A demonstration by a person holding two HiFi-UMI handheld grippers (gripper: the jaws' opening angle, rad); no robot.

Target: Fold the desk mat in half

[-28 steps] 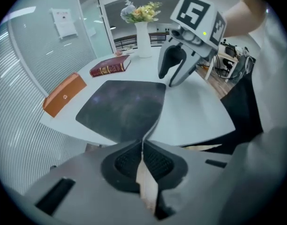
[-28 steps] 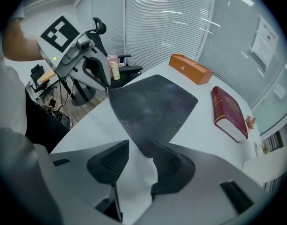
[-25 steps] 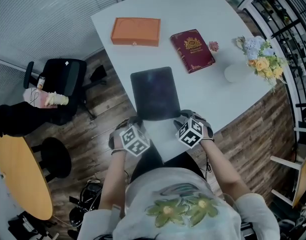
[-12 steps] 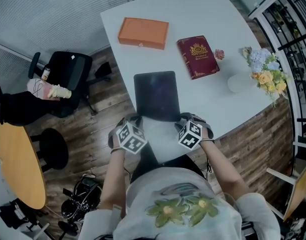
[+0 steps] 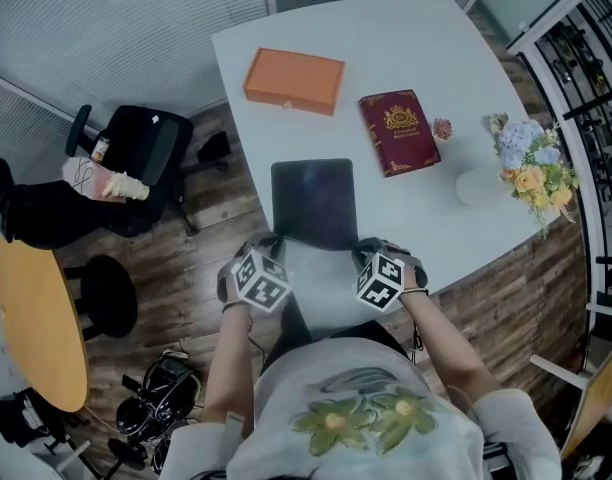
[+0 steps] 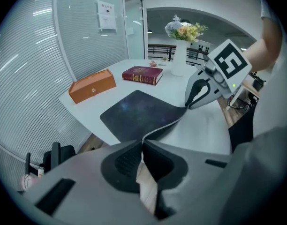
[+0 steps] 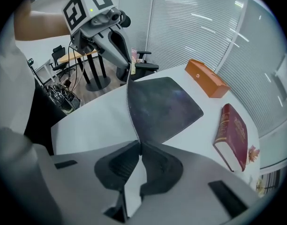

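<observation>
1. The dark mat (image 5: 313, 200) lies on the white bench (image 5: 386, 38), close to the near edge and in front of the person. Its far part is flat on the top.
2. Its near edge is raised off the bench at both near corners and curves in a wave between them, as the two gripper views show.
3. The left gripper (image 5: 269, 243) has its jaws closed on the near left corner of the mat. In the left gripper view the thin edge runs straight into the slit between them.
4. The right gripper (image 5: 366, 246) is at the near right corner. Its jaws have just been closing, and they now pinch the mat's edge between them.
5. Both grippers point steeply down, side by side over the near edge of the bench.
6. Beyond the mat, an orange box (image 5: 294, 80) lies at the far left of the bench, apart from the mat.
7. A red book (image 5: 399, 132) lies to the right of the box, with a small pink flower (image 5: 442, 127) just beside it.
8. A white vase (image 5: 476, 183) with a bouquet (image 5: 531, 163) stands near the bench's right edge.
9. Left of the bench, a black chair (image 5: 146, 158) stands on the wood floor (image 5: 211, 218), and a round yellow table (image 5: 36, 328) is nearer the person.
</observation>
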